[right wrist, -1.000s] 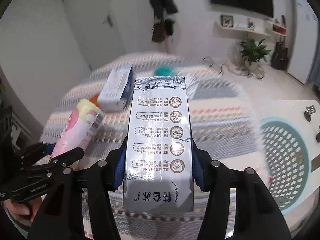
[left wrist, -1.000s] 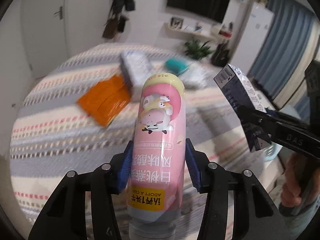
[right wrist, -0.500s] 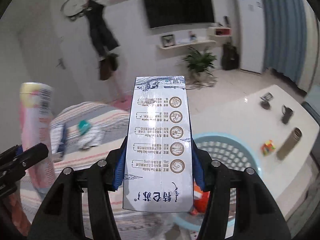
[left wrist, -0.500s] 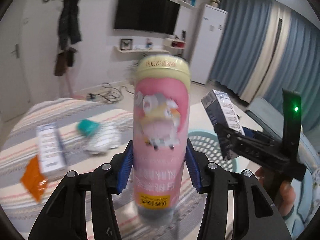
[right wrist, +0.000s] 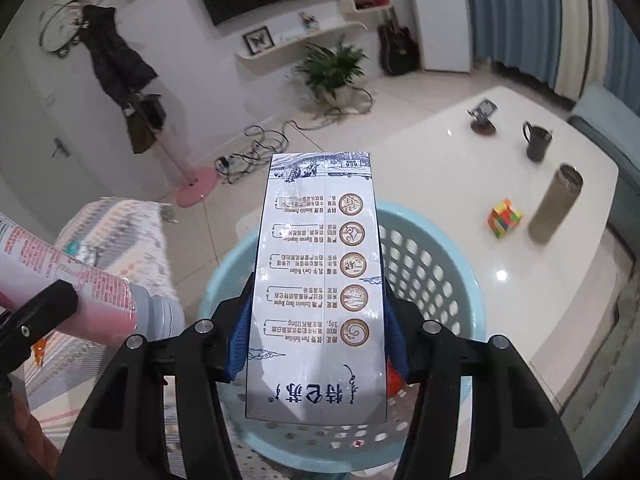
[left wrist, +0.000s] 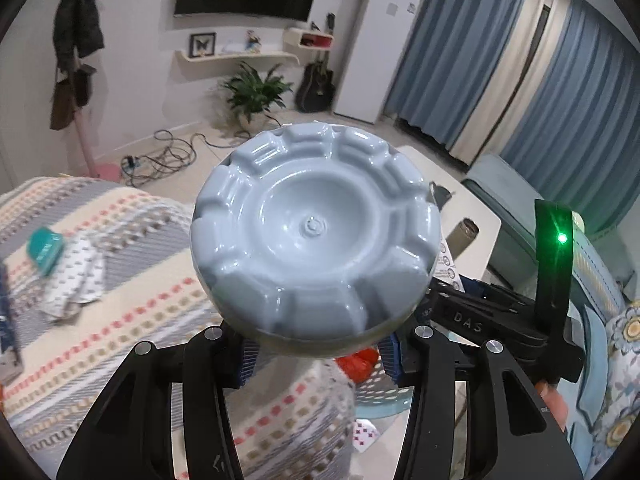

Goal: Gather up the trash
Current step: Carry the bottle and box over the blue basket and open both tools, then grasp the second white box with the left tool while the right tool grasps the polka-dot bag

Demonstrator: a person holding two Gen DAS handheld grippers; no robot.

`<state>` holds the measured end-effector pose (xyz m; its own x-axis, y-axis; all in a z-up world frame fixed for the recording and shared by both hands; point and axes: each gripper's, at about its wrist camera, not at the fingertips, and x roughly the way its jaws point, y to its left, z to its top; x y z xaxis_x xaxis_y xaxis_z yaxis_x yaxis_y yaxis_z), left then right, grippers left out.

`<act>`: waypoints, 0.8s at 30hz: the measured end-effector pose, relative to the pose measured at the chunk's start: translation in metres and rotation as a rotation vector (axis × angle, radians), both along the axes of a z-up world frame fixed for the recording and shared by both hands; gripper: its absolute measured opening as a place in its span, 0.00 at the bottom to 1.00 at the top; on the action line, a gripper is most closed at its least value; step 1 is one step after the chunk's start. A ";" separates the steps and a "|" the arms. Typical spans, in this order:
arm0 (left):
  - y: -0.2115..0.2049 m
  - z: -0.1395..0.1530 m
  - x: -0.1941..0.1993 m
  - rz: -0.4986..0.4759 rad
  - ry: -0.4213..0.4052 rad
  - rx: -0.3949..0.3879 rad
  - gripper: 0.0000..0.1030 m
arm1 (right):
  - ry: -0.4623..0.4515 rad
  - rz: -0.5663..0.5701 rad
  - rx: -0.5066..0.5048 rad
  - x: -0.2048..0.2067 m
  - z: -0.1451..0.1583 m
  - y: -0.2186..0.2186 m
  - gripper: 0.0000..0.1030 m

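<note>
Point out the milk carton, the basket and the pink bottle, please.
Carton (right wrist: 320, 280): right wrist view, printed side panel.
Basket (right wrist: 452, 280): right wrist view, perforated inner wall.
Bottle (left wrist: 316, 236): left wrist view, grey base.

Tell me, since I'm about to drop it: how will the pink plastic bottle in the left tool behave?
The pink plastic bottle is a smooth cylinder, so it probably rolls if it lands outside the light blue perforated basket. Its moulded grey base looks stiff, unlikely to crush. Whether it is empty cannot be told.
</note>
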<state>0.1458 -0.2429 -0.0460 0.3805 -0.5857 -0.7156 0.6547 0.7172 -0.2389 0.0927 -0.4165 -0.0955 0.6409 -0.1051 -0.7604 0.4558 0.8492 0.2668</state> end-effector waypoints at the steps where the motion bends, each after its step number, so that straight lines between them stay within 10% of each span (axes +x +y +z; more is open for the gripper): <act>1: -0.005 -0.004 0.000 -0.012 0.007 0.004 0.45 | 0.007 -0.004 0.004 0.000 -0.004 -0.003 0.50; 24: 0.028 -0.013 0.012 0.020 0.033 -0.020 0.59 | 0.041 0.010 0.012 -0.002 -0.016 0.003 0.51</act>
